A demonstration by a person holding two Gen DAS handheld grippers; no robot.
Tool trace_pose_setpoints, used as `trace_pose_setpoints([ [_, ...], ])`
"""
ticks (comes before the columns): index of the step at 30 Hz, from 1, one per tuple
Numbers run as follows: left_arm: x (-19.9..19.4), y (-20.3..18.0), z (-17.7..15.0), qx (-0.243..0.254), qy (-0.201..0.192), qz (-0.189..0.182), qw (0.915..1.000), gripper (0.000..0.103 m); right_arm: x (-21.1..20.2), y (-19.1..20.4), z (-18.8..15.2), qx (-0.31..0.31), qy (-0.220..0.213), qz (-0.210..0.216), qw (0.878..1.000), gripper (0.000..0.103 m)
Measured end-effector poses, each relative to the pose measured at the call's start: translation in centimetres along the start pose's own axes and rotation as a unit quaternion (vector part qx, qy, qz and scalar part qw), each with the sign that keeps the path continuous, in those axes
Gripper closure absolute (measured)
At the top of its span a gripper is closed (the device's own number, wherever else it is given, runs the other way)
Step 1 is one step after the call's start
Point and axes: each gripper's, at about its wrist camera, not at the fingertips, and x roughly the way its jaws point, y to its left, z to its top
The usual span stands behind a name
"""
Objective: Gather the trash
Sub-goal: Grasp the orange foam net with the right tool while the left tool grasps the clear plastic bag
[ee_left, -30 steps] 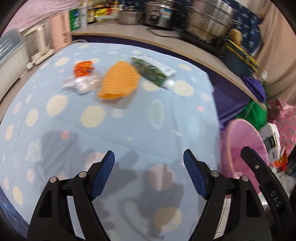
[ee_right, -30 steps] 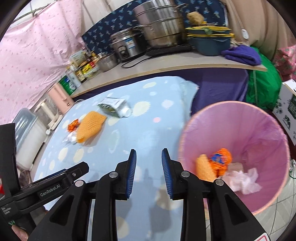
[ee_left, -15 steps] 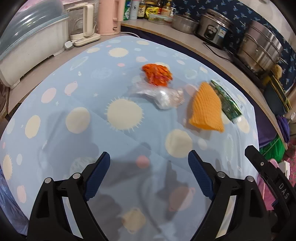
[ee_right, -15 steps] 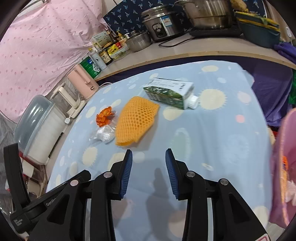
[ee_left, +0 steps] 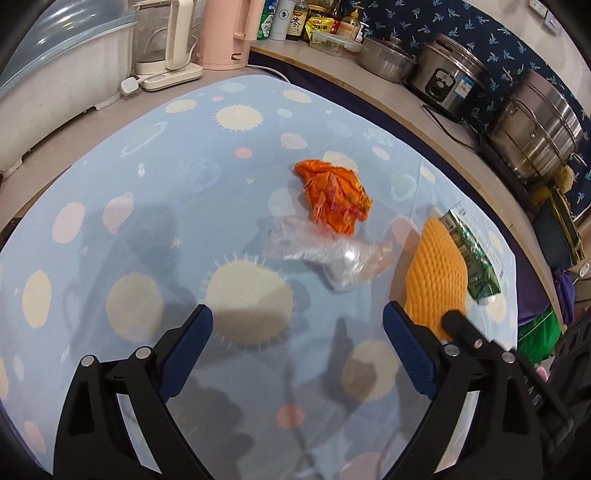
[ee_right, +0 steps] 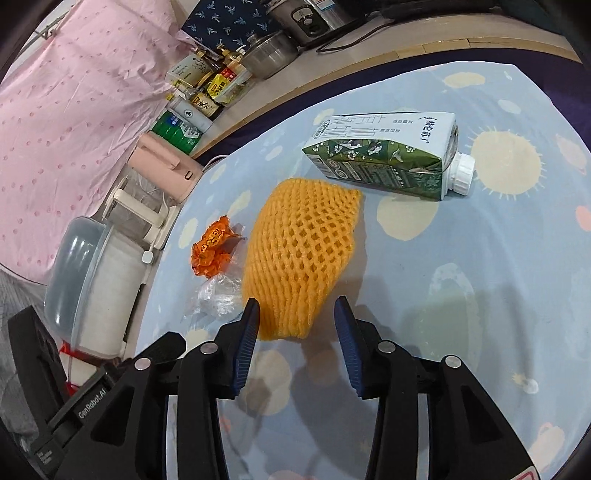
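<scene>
Trash lies on the blue dotted tablecloth. A crumpled orange wrapper and a clear plastic bag lie ahead of my open, empty left gripper. An orange foam net lies right in front of my right gripper, whose jaws are open and straddle the net's near end without holding it. A green and white carton with a white cap lies beyond the net. The wrapper and bag are left of the net in the right wrist view; the net and carton show at the right in the left wrist view.
A counter at the back holds steel pots, a rice cooker, bottles, a pink kettle and a white appliance. A lidded plastic tub stands left of the table. A pink curtain hangs behind.
Both grippers swung left from the pink bin toward the trash on the table. The right gripper opened wider and closed in on the foam net. The left came nearer the wrapper and bag.
</scene>
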Motion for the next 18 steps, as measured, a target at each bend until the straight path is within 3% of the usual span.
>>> trace_pose_setpoints([
  [1,0.4,-0.2,0.4,-0.001,0.0,-0.002,1.0,0.014,0.3,0.0,0.0,-0.003,0.003,0.0,1.0,0.086],
  [4,1.4,-0.5,1.3,-0.006,0.001,-0.001,1.0,0.013,0.4,-0.2,-0.3,-0.006,0.008,-0.003,1.0,0.092],
  [12,5.3,-1.3,2.8,-0.019,0.019,0.003,0.9996,0.015,-2.2,-1.6,-1.6,-0.025,-0.006,-0.032,0.999,0.092],
  [15,5.7,-1.6,2.8,-0.011,0.02,0.004,0.9997,0.034,-3.1,-1.9,-2.0,-0.038,-0.01,-0.046,0.998,0.092],
  [17,5.7,-1.9,2.7,0.003,0.022,0.005,0.9997,0.061,-3.7,-2.0,-2.2,-0.044,-0.012,-0.052,0.998,0.092],
  [18,5.7,-2.0,2.5,0.01,0.024,0.007,0.9996,0.065,-4.0,-2.1,-2.3,-0.045,-0.013,-0.054,0.997,0.092],
])
